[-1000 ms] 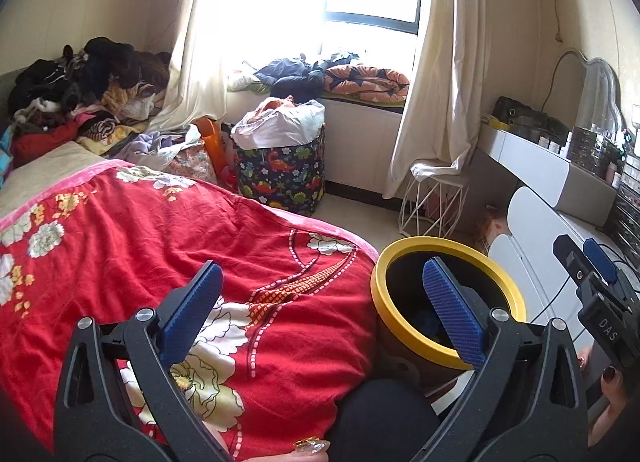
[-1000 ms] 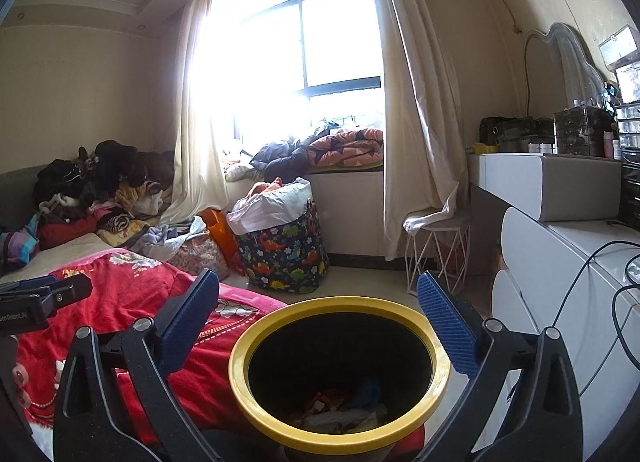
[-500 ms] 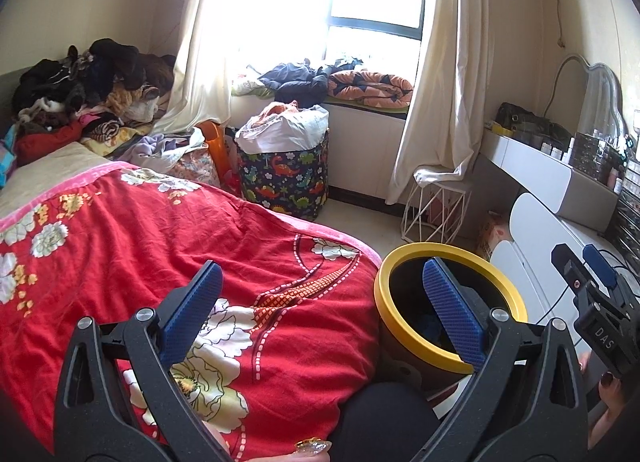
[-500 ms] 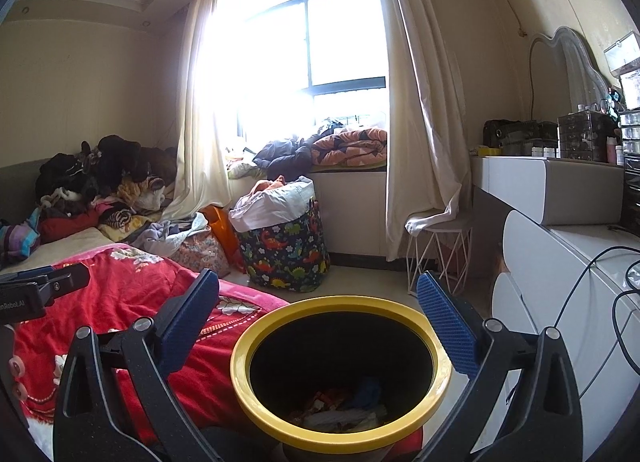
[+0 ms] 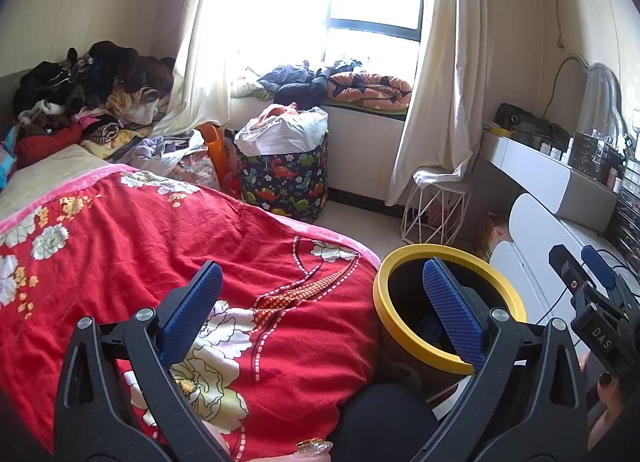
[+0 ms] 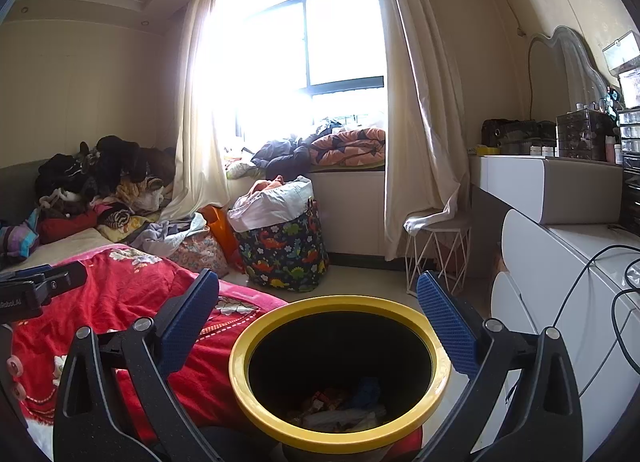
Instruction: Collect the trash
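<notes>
Left wrist view: my left fingers (image 5: pixel 320 312) are spread wide and hold nothing. They hang over the red quilt (image 5: pixel 160 246) on the bed, with the right pad showing in front of the bin (image 5: pixel 446 304). The bin stands just beside the bed corner, yellow rim up, dark inside. At the far right edge I can see my other tool (image 5: pixel 596 302) in my right hand. No loose trash shows on the quilt here (the small gold thing at the bottom edge is too cut off to name). A dinosaur-print basket (image 5: pixel 284 178) stuffed with cloth sits near the window, well apart from me.

Right wrist view: my right fingers (image 6: pixel 318 316) are also spread and empty, aimed over the mouth of the bin (image 6: pixel 340 304). Down at the bottom lies the trash (image 6: pixel 340 410): crumpled wrappers, something white and something blue, all mixed together. I judge this stuff light, soft and crushable, so it should need little squeeze; thin film may slip, so I would pinch a bunched fold rather than a flat edge. The bin itself looks stiff and smooth. If I had to move it, the rim is the place to grip, one pad inside and one outside. The white dresser (image 6: pixel 560 262) with cables lies to my right.
</notes>
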A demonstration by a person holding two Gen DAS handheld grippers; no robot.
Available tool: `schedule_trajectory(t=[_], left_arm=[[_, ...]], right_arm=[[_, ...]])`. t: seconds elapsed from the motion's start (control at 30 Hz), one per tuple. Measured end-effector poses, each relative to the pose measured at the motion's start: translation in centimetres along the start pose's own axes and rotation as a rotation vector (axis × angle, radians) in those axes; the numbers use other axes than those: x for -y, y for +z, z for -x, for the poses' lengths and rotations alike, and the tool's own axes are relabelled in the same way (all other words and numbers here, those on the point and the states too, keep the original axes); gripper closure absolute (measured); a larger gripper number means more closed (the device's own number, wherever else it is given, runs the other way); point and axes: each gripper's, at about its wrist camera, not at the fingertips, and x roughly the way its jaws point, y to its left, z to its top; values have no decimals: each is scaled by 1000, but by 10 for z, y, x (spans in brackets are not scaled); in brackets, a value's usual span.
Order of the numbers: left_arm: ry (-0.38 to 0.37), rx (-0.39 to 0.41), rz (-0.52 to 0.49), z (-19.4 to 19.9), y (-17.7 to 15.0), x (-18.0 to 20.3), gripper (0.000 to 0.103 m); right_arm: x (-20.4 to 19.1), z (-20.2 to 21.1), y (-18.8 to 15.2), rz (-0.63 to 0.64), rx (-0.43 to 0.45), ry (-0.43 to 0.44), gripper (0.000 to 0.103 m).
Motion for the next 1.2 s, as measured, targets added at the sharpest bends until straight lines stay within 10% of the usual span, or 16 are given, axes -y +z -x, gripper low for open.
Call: schedule_trajectory(t=[1.2], left_arm=[[5,-23,-5,2,3,-2,11]], right_arm=[[-1,-4,-2,-7,-20,22,6]])
